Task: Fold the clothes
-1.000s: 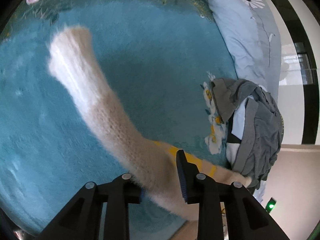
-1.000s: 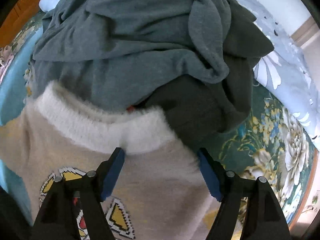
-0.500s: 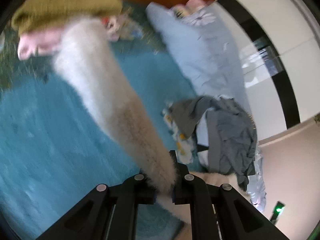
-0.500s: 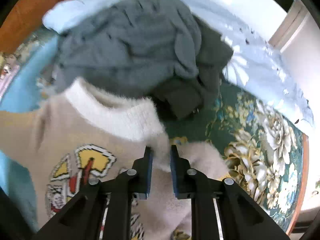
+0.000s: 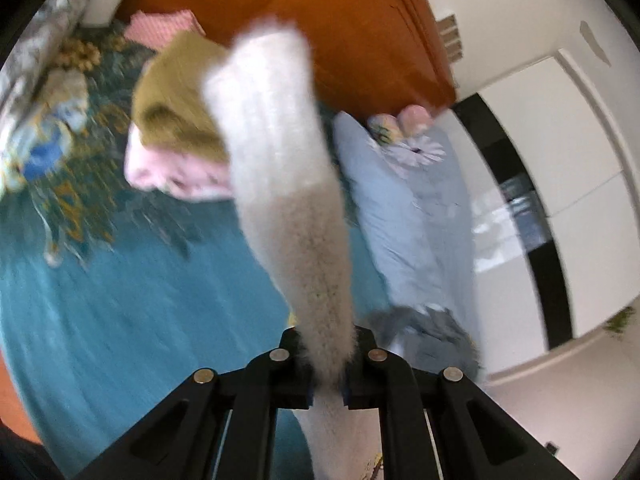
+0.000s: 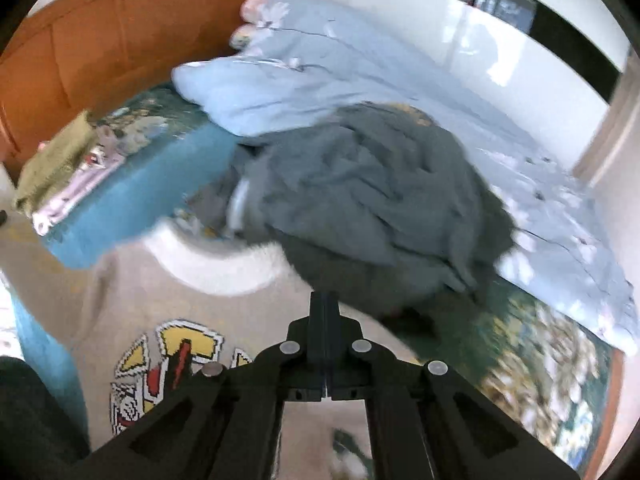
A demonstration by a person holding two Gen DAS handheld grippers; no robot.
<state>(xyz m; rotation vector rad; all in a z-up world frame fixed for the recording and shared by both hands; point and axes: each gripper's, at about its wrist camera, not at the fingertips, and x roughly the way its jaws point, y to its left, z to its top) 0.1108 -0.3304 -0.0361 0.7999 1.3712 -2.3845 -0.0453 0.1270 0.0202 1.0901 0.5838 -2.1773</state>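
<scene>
The bed [image 6: 132, 184] with its teal cover carries everything. On it the light blue duvet [image 6: 304, 80] lies behind the gray clothes pile [image 6: 360, 184]. My beige sweater [image 6: 132, 288] lies in front of this pile, its white collar touching the gray cloth. The folded olive and pink stack [image 5: 172, 128] rests far from the pile, near the orange headboard [image 5: 360, 32]. My left tool [image 5: 326, 376] is clenched around the sweater sleeve [image 5: 288, 200], lifted off the bed. My right tool [image 6: 325, 312] is pressed closed; whether it pinches the sweater, I cannot tell.
</scene>
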